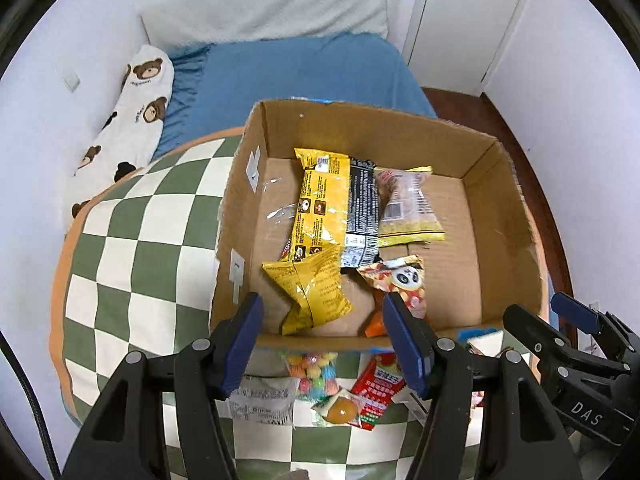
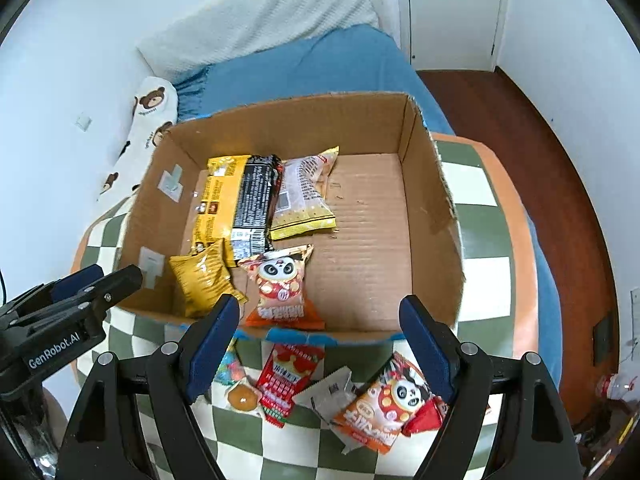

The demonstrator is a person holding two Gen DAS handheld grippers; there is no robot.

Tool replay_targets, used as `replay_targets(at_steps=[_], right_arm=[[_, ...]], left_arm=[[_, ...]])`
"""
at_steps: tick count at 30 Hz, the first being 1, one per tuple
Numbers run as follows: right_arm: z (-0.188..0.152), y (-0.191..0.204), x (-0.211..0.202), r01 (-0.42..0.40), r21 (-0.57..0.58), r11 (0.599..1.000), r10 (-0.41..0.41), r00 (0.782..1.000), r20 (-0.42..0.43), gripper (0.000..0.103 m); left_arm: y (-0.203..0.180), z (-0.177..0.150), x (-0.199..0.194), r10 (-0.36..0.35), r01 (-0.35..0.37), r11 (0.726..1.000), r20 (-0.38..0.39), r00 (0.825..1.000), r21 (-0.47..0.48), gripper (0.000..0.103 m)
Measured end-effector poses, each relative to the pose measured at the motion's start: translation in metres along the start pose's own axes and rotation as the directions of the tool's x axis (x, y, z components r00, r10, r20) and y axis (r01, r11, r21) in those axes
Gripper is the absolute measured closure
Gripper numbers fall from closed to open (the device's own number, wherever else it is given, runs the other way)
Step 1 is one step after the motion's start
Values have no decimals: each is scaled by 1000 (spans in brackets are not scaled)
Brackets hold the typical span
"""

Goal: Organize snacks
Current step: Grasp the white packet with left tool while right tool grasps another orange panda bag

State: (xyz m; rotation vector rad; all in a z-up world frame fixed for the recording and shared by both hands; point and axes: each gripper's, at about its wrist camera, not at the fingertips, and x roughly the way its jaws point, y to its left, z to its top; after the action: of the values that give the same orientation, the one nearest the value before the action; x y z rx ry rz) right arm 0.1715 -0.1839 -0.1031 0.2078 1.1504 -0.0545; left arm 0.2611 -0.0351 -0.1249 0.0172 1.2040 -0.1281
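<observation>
An open cardboard box (image 1: 500,200) (image 2: 432,200) sits on a green-and-white checked cloth (image 1: 132,264) (image 2: 476,276). Inside lie a long yellow packet (image 1: 320,204) (image 2: 214,204), a black packet (image 1: 362,208) (image 2: 254,204), a clear yellow-edged packet (image 1: 408,208) (image 2: 306,196), a crumpled yellow packet (image 1: 312,292) (image 2: 200,280) and a panda packet (image 1: 400,280) (image 2: 280,284). In front of the box lie a red packet (image 2: 286,380) (image 1: 376,392), another panda packet (image 2: 388,404), a candy bag (image 1: 314,372) and a round yellow sweet (image 1: 340,410). My left gripper (image 1: 322,300) (image 2: 116,276) and right gripper (image 2: 320,302) (image 1: 538,308) hover open and hold nothing.
Behind the box is a bed with a blue sheet (image 1: 300,68) (image 2: 320,68), a bear-print pillow (image 1: 136,116) and a white blanket (image 1: 272,8). A white door (image 1: 460,20) and dark wooden floor (image 2: 540,168) are on the right. A plastic bottle (image 2: 616,384) lies on the floor.
</observation>
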Motion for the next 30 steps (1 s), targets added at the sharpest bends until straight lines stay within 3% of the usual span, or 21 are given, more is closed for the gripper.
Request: replay_targets(at_steps=[5, 8, 9, 11, 17, 22, 24, 25, 27, 30], right_arm=[[-16, -1, -27, -32, 8, 999, 32, 999, 24, 18], [-33, -8, -25, -39, 27, 999, 39, 999, -11, 18], [-39, -11, -20, -41, 41, 998, 42, 999, -28, 18], [-55, -29, -2, -47, 107, 993, 57, 995, -83, 18], [-96, -88, 72, 2, 308, 951, 74, 969, -235, 18], [-109, -107, 119, 43, 373, 927, 79, 949, -305, 19], [-111, -108, 130, 70, 363, 929, 53, 947, -317, 24], [-112, -108, 135, 69, 358, 931, 55, 944, -325, 41], [-116, -107, 140, 53, 337, 940, 69, 938, -339, 45], [-121, -102, 130, 65, 196, 978, 7, 939, -345, 47]], left_arm=[[1, -15, -28, -31, 32, 999, 46, 998, -30, 43], [3, -28, -33, -34, 37, 998, 54, 998, -50, 41], [3, -32, -32, -32, 35, 998, 52, 998, -57, 26], [4, -45, -22, -26, 27, 997, 30, 999, -66, 6], [2, -90, 39, 18, -28, 997, -123, 992, -78, 6], [-10, -121, 81, 37, -59, 994, -229, 973, -89, 6], [-17, -128, 92, 40, -67, 993, -258, 965, -95, 6], [-21, -132, 96, 40, -69, 993, -273, 961, -97, 6], [-29, -137, 105, 36, -69, 993, -300, 953, -99, 6], [-40, -144, 117, 9, -51, 992, -345, 939, -114, 6]])
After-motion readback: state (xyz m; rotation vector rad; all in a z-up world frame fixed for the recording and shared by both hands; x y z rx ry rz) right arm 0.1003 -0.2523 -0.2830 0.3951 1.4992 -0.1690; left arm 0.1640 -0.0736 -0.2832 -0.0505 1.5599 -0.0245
